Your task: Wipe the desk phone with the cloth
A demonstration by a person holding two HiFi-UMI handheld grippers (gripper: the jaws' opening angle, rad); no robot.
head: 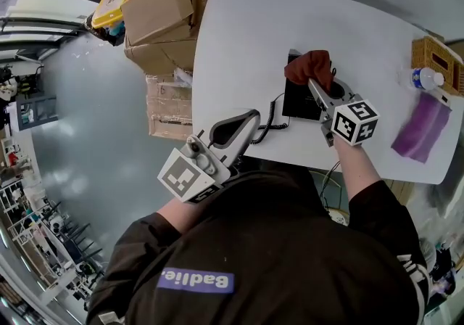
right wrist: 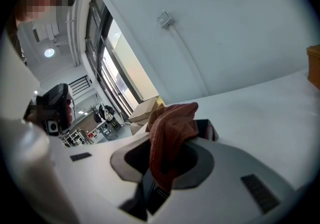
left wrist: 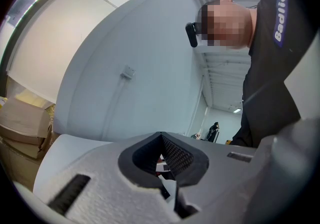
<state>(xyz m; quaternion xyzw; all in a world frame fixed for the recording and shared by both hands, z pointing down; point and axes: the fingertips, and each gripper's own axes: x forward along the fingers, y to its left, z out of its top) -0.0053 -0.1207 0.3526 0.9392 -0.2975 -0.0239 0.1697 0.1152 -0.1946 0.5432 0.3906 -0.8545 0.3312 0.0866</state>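
Note:
The black desk phone [head: 299,99] lies on the white table [head: 239,40], near its front edge. My right gripper [head: 315,84] hangs over the phone's top, shut on a bunched rust-red cloth [head: 309,66]. In the right gripper view the cloth [right wrist: 172,123] spills out of the right gripper [right wrist: 162,168], and a corner of the phone [right wrist: 206,128] shows behind it. A coiled cord [head: 271,122] runs from the phone toward my left gripper [head: 243,122], which is at the table's front edge. The cord's end is hidden. The left gripper [left wrist: 165,160] points up at the wall, jaws together.
A purple cloth [head: 421,128], a water bottle [head: 426,78] and a wicker box [head: 436,59] sit at the table's right end. Cardboard boxes [head: 161,17] are stacked on the floor off the left end. A person's dark sleeve fills the near side.

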